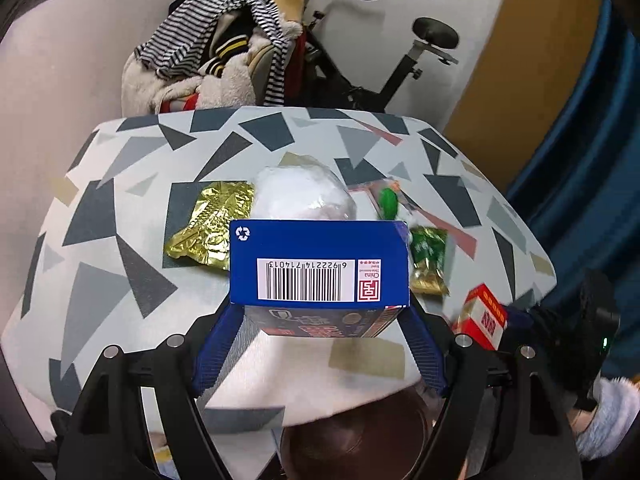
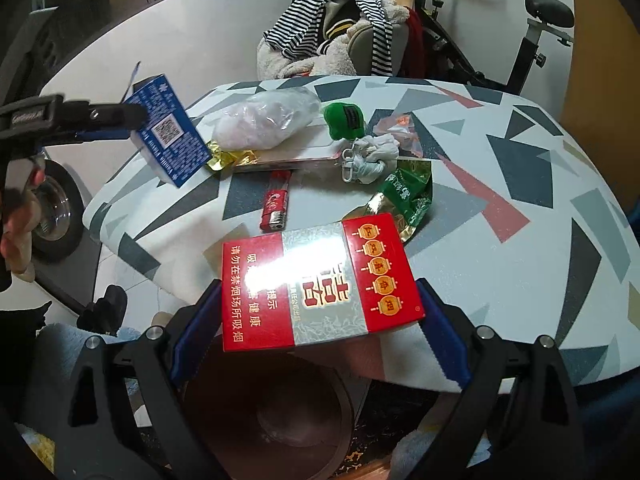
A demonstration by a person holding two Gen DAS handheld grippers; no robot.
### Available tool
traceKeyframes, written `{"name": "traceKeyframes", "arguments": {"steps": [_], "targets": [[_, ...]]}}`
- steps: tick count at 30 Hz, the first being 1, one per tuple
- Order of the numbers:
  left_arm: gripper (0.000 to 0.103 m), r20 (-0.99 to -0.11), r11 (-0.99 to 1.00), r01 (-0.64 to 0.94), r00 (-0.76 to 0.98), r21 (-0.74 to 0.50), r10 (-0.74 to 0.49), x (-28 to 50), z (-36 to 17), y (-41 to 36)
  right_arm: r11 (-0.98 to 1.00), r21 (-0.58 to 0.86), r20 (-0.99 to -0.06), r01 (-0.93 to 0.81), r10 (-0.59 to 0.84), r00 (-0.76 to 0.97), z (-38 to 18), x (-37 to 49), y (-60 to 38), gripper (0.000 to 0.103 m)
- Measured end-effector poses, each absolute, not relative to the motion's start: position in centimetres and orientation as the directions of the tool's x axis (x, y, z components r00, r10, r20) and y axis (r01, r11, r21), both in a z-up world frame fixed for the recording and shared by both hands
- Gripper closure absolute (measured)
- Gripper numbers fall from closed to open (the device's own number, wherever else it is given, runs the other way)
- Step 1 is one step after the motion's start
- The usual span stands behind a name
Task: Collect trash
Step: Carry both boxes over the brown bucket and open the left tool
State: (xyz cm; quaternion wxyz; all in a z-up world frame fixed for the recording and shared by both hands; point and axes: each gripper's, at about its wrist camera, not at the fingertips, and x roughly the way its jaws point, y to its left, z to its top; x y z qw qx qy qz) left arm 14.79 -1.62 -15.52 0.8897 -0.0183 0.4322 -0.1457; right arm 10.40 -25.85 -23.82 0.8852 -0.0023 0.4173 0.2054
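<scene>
Trash: blue box (barcode 6922214714013)

A surface covered in a cloth of grey, dark blue and pink angular shapes filled the middle of both views. Behind it stood a chair heaped with clothes, among them a black-and-white striped garment and a cream fleece item. Just right of the chair stood an exercise bike with a black saddle, set against a pale wall. A yellow panel and a blue curtain occupied the right side in the left wrist view.
</scene>
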Motion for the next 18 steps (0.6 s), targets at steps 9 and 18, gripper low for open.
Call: {"name": "traceKeyframes", "arguments": {"steps": [9, 18], "targets": [[0.027, -0.773, 0.938, 0.295, 0.547, -0.181, -0.322, 8.1, -18.0, -1.9, 0.908, 0.162, -0.742, -0.387, 0.371, 0.559, -24.2, 7.1, -25.3, 0.012], [0.027, -0.833, 0.916, 0.376, 0.455, -0.140, -0.314, 1.5, -26.1, -2.9, 0.914, 0.218, -0.772, -0.342, 0.376, 0.512, -27.7, 3.4, -25.9, 0.012]]}}
